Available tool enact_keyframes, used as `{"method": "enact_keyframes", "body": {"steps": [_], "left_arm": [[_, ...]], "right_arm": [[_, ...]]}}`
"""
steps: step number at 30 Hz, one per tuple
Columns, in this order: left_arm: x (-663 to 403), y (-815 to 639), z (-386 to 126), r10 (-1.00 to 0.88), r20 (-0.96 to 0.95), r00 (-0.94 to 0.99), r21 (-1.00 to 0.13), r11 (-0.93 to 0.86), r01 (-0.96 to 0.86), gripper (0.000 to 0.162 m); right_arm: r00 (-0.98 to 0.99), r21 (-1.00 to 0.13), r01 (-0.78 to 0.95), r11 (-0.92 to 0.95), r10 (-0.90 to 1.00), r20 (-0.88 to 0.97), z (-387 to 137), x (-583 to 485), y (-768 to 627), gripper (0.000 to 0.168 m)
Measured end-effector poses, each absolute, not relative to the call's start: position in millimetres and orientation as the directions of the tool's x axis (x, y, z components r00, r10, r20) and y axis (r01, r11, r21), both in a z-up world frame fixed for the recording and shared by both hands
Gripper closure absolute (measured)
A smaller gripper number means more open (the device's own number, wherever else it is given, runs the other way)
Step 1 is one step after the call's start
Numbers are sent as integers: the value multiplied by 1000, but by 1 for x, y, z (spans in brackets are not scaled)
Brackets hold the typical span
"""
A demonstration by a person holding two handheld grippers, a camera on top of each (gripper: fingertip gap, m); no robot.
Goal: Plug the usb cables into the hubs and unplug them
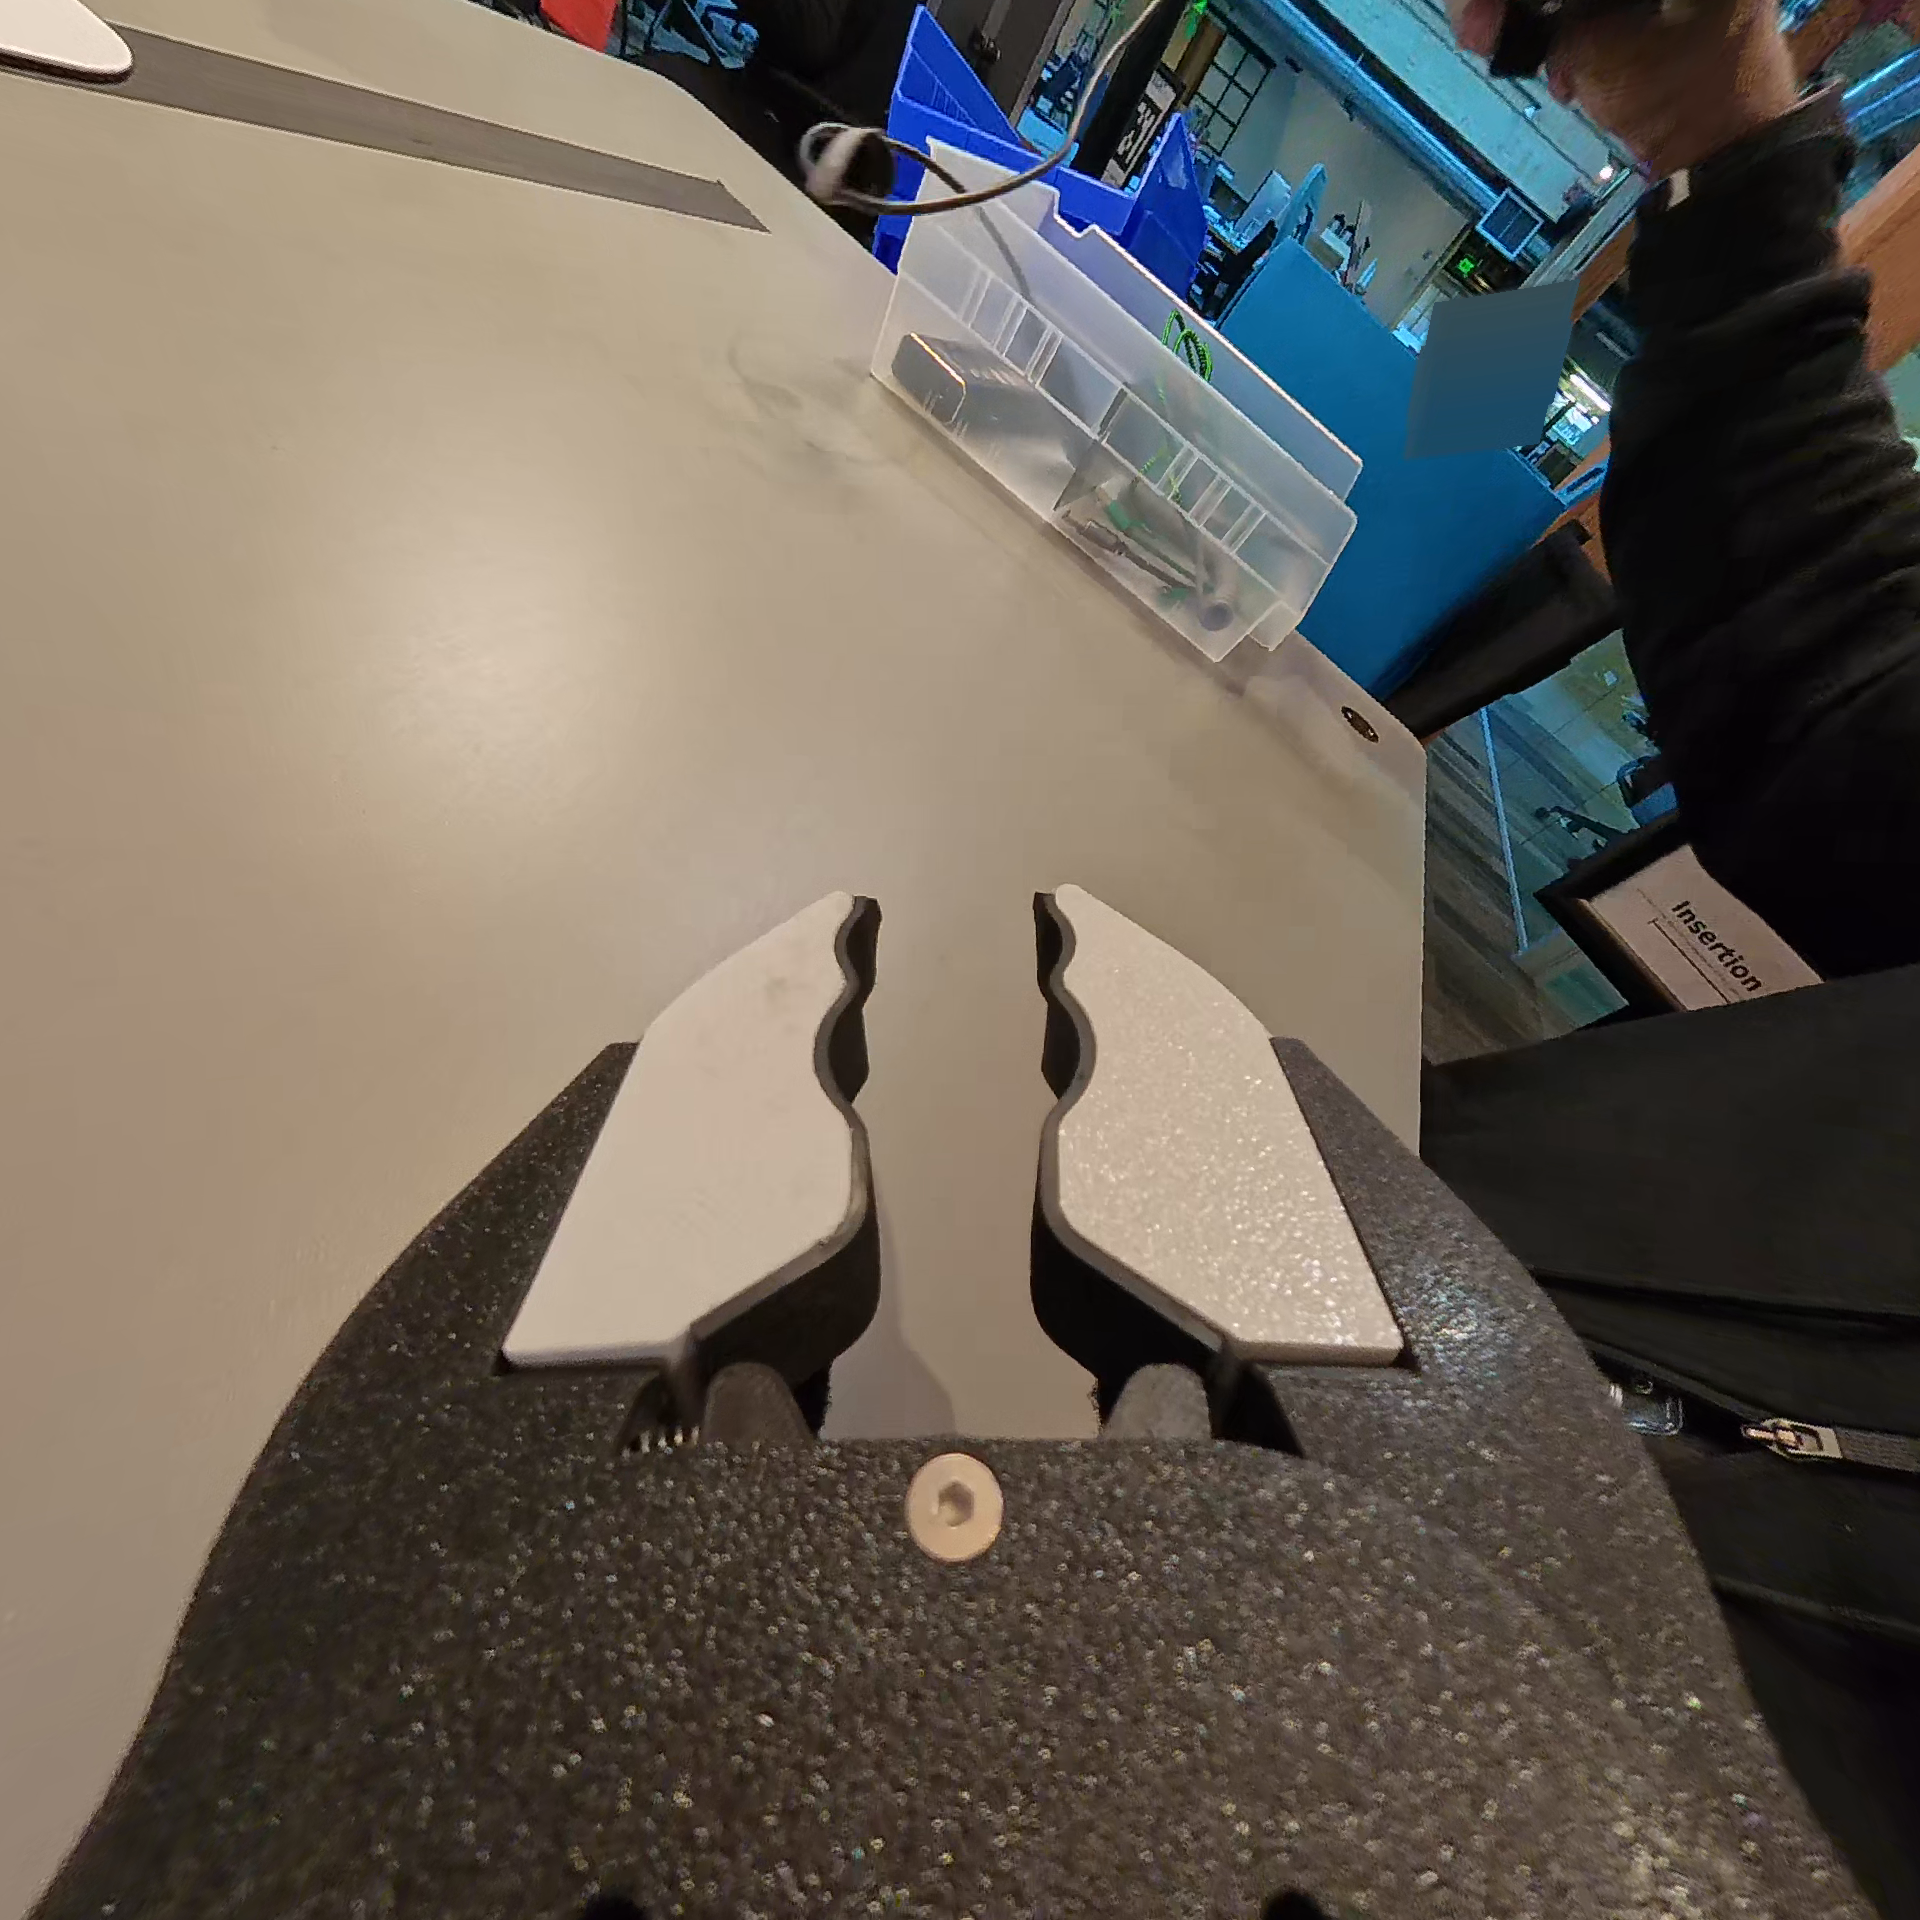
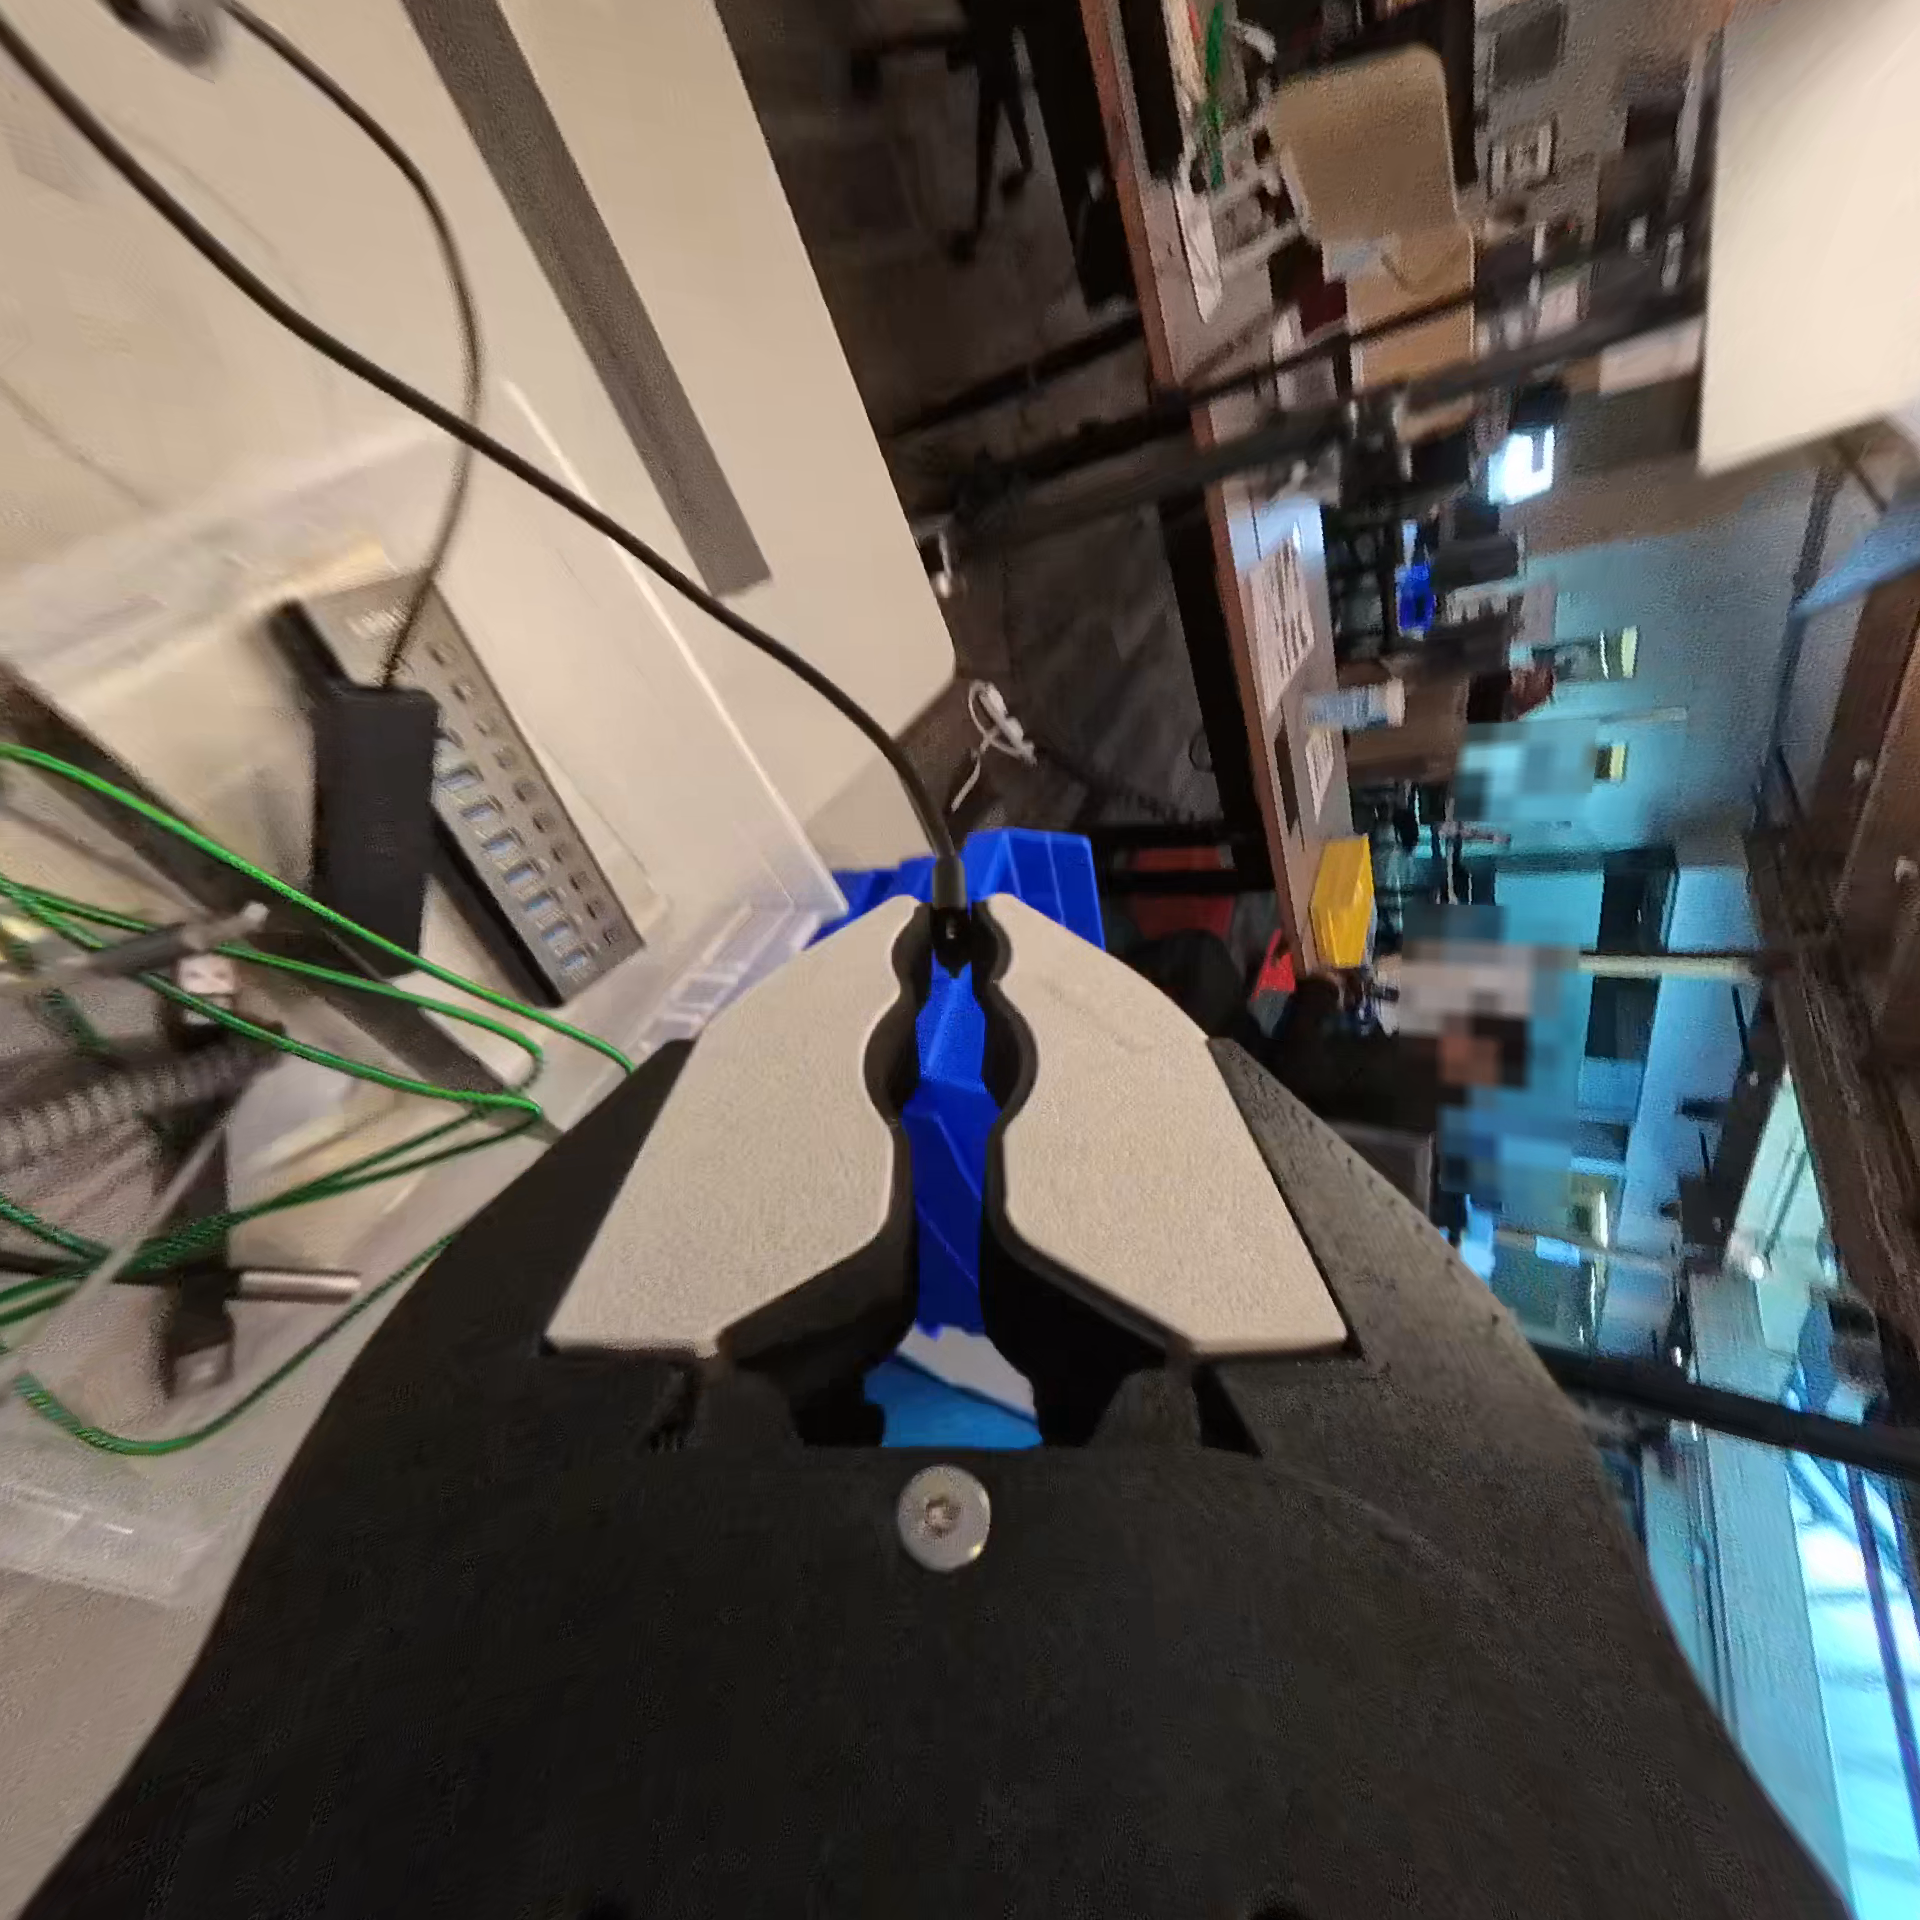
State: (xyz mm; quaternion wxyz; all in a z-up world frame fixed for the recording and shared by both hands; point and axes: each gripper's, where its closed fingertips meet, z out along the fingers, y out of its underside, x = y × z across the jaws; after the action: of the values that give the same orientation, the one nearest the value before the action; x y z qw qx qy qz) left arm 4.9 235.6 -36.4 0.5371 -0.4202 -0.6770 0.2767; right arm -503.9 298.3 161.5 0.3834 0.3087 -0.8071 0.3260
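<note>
A: What is the right gripper doing?

B: Its jaws are clenched on the plug end of a black cable, pinched right at the tips. The cord arcs away up and to the left. Holding it by the stiff end probably gives control for lining it up with a port.

A: And the hub?

B: A long dark hub with a row of blue ports lies inside a clear plastic bin on the table, off to the left of the gripper. A smaller black box sits on or beside it, with its own thin cord. Green cables loop loosely nearby. The view is blurred, so I cannot tell which ports are taken.

A: The left gripper?

B: Released, jaws apart with nothing between them, low over bare table. The clear bin is well ahead of it. I would guess it waits there to steady the bin or hub.

A: Where does the task stand?

B: The held plug is clear of the hub, so either insertion is coming or it is just out.
</note>
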Motion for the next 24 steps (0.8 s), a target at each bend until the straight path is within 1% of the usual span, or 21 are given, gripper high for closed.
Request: {"method": "enact_keyframes", "body": {"steps": [3,6,8,11,13,15,17,19,21,23,24], "left_arm": [[3,236,-36,864,500,-66,-823,498,273,132],[2,237,-37,863,502,-65,-821,499,277,133],[3,236,-37,859,507,-65,-820,504,272,133],[4,234,-35,851,522,-63,-816,519,255,133],[4,234,-35,847,529,-60,-812,525,254,133],[4,235,-36,847,529,-57,-810,524,262,132],[3,236,-36,850,525,-54,-812,518,268,132],[4,236,-36,851,523,-52,-814,517,266,132],[5,237,-35,850,525,-49,-814,518,262,133],[5,237,-35,851,523,-48,-816,516,261,133],[6,237,-35,852,522,-48,-817,514,262,133]], "right_arm": [[-565,-314,-624,716,-135,814,137,-569,304,162],[-595,-267,-577,772,-174,784,90,-596,298,163],[-600,-200,-595,779,-265,754,55,-593,289,162],[-573,-30,-631,775,-439,692,6,-583,283,162],[-599,24,-645,764,-524,605,-20,-572,284,162],[-628,53,-627,777,-545,555,-33,-571,284,162],[-697,79,-553,830,-512,503,-38,-577,290,162],[-749,66,-500,864,-469,467,-37,-581,294,160],[-799,29,-447,894,-413,438,-30,-585,297,140],[-825,-46,-420,906,-361,434,-17,-589,294,141],[-830,-94,-410,907,-328,451,-8,-591,292,138]]}}
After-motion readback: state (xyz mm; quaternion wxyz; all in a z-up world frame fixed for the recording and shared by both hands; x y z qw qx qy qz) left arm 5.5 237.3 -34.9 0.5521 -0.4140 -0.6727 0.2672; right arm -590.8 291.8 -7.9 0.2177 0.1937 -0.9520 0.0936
